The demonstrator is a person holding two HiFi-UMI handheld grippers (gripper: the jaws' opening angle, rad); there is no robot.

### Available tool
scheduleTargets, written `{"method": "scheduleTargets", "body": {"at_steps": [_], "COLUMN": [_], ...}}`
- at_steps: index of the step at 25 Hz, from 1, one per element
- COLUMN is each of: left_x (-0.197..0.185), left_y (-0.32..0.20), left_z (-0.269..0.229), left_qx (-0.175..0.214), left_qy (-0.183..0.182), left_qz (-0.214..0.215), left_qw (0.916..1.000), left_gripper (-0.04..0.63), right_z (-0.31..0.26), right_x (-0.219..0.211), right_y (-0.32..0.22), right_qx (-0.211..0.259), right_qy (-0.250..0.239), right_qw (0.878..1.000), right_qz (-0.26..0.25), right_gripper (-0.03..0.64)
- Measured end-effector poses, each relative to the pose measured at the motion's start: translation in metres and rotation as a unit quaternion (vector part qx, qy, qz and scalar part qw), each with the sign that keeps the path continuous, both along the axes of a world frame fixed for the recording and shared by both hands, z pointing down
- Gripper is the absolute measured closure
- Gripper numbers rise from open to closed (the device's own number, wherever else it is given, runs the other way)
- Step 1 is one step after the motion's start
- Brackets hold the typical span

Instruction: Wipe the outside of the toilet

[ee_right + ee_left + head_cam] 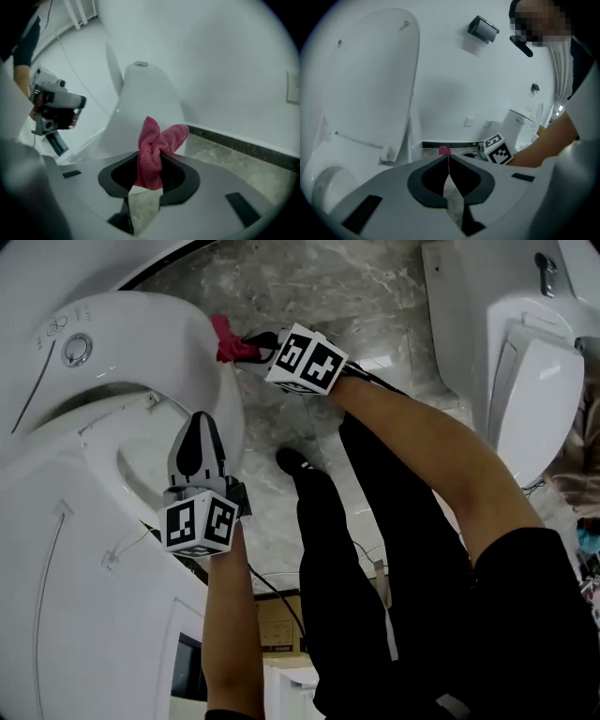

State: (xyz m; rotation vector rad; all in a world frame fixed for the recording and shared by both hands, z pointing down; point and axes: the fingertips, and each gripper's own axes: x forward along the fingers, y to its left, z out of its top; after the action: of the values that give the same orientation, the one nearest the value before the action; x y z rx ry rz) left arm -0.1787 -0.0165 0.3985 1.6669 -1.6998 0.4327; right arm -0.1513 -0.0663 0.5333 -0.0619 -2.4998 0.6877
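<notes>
Marble floor (309,296), white toilet (141,343); right gripper (251,345) pinches pink cloth (225,339), left gripper (199,432) closed

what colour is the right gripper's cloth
Magenta pink; the cloth shows best in the right gripper view.

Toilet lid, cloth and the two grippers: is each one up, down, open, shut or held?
toilet lid, up.
pink cloth, bunched, pinched between jaws.
right gripper, shut on the pink cloth.
left gripper, shut, holding nothing.
</notes>
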Motion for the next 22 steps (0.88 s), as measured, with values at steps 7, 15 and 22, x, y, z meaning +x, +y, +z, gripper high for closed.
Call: {"method": "scheduleTargets", "body": {"at_steps": [7, 15, 22], "left_x": [-0.011, -0.017, -0.029], "left_y": [-0.035, -0.043, -0.015], "left_z": [0.026, 0.023, 0.031], "left_qx": [-0.026, 0.003, -0.004], "left_qy": [-0.017, -0.001, 0.012], "left_qz": [-0.022, -0.049, -0.074], "left_qw": [0.9993, 0.9988, 0.9971], "left_gripper": [0.574, 0.574, 0.574], "right_z": [0.029, 0.042, 0.053], "right_x": [-0.064, -0.104, -0.104], "right_y": [-0.077, -0.106, -0.06], "right_qx": [0.058, 0.161, 0.152], "right_qy": [0.028, 0.044, 0.041], "right_qw": [0.998, 0.985, 0.985], "right_qz": [0.02, -0.047, -0.072], "right_gripper": [0.483, 0.483, 0.483]}}
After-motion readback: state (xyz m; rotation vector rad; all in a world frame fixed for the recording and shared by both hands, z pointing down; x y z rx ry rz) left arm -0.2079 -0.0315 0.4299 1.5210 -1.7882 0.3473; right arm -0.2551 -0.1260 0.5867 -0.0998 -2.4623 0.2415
